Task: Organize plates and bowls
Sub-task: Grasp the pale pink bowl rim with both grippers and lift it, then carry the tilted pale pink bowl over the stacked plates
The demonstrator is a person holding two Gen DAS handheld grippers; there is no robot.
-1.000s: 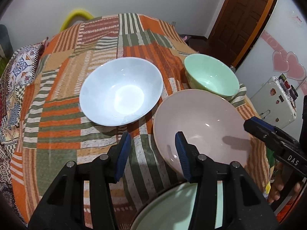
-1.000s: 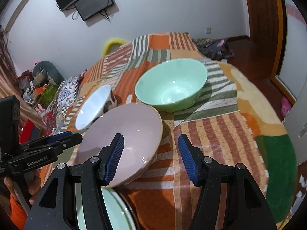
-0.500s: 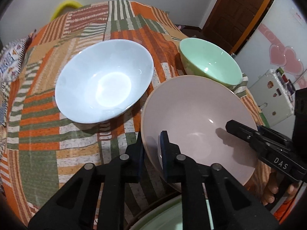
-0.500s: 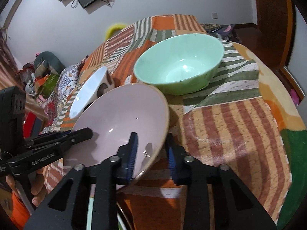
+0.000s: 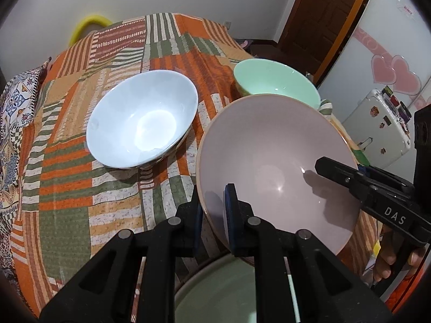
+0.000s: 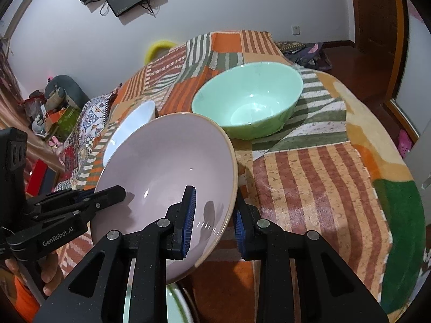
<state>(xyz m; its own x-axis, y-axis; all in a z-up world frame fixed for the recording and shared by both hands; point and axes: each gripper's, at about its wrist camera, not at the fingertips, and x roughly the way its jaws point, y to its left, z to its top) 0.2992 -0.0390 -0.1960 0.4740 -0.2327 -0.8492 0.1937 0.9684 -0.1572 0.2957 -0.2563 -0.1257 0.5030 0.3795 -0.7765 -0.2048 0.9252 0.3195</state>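
Note:
A large pink bowl [image 5: 269,167] [image 6: 167,172] is held tilted between both grippers above the striped tablecloth [image 5: 67,188]. My left gripper [image 5: 214,215] is shut on its near-left rim, one pad inside and one outside. My right gripper [image 6: 214,223] is shut on the opposite rim in the same way, and it also shows at the right of the left wrist view. A white bowl [image 5: 142,119] sits to the left and a mint green bowl [image 5: 274,83] [image 6: 250,99] stands behind. A pale green plate [image 5: 223,290] lies under the pink bowl's near edge, mostly hidden by the fingers.
The round table's edge falls away on the right in the right wrist view, by a green patch of cloth [image 6: 398,215]. A white sticker-covered case [image 5: 377,132] and a wooden door [image 5: 323,13] stand beyond. A yellow chair back [image 5: 86,27] rises behind the table.
Both grippers went from open around the pink bowl's rim to shut on it. The bowl now sits higher and more tilted, overlapping the green bowl in the left wrist view.

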